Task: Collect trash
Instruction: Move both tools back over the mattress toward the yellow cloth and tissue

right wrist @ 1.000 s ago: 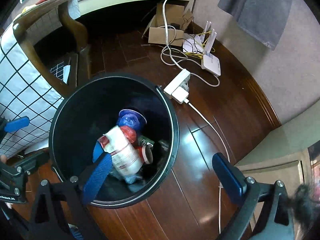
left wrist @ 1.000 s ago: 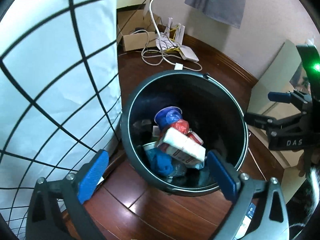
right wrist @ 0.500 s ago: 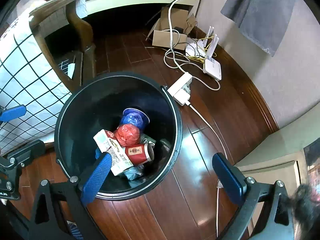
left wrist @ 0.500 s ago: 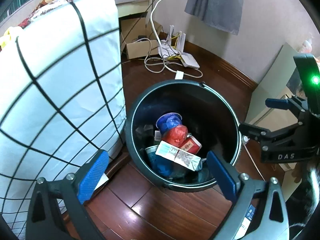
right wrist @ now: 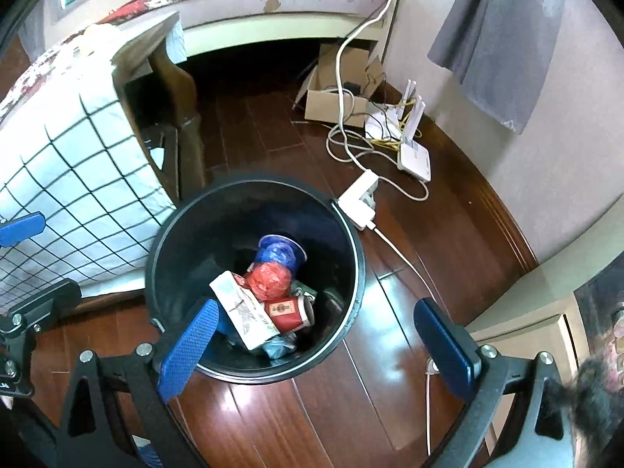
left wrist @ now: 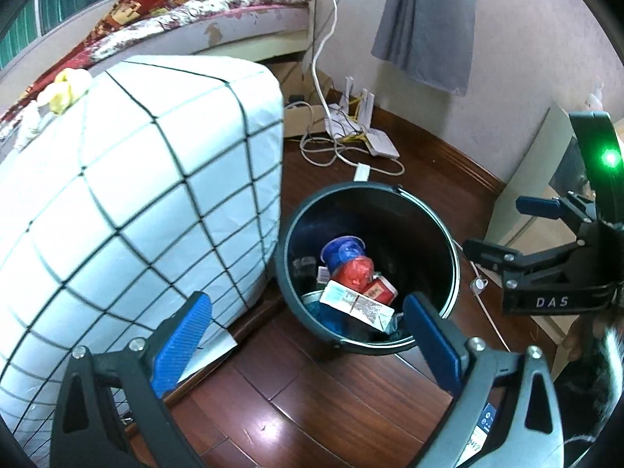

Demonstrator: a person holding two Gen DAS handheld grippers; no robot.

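Observation:
A black trash bin (left wrist: 448, 234) stands on the wooden floor; it also shows in the right wrist view (right wrist: 351, 241). Inside lie a white carton (left wrist: 357, 306) (right wrist: 241, 312), a red ball of wrap (left wrist: 357, 269) (right wrist: 269, 279), a blue cup (left wrist: 343, 247) (right wrist: 280, 251) and a red can (right wrist: 286, 312). My left gripper (left wrist: 308, 347) is open and empty, above and in front of the bin. My right gripper (right wrist: 318, 351) is open and empty over the bin's near rim. The right gripper also shows at the right of the left wrist view (left wrist: 507, 230).
A table under a white checked cloth (left wrist: 136, 195) stands left of the bin. A power strip (right wrist: 358, 201), cables, a router (right wrist: 413, 156) and a cardboard box (right wrist: 335, 97) lie on the floor behind. A bed (left wrist: 195, 19) is at the back. A board leans at the right wall (left wrist: 526, 195).
Both grippers have risen and drawn back from the bin, so it looks smaller. The white carton has settled flat on the trash inside.

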